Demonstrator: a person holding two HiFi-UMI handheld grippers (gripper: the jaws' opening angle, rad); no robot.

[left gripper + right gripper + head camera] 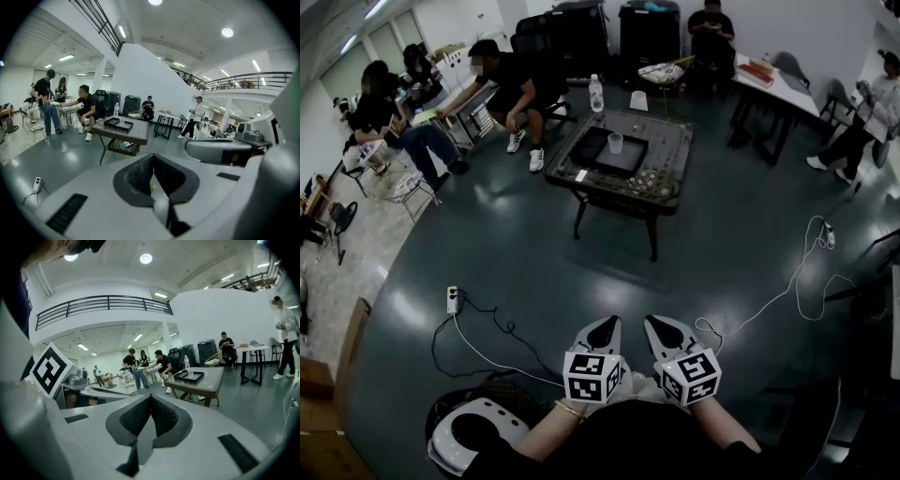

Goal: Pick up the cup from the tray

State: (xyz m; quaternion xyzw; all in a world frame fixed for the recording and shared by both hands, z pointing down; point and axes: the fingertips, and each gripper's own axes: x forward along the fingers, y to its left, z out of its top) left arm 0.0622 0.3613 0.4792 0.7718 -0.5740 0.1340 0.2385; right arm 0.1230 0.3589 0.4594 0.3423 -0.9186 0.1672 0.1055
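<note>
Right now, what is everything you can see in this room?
Table: one, dark, mid-room.
Tray: one, black, on the table.
Cup: one, clear, in the tray.
Bottle: one, clear, at the table's far edge.
White table: one, far right.
People: at least five, seated round the room's edge.
Power strip: one, white, on the floor at left.
Cable: one, white, on the floor at right.
Left gripper: one, white, bottom centre, jaws shut, empty.
Right gripper: one, white, beside it, jaws shut, empty.
</note>
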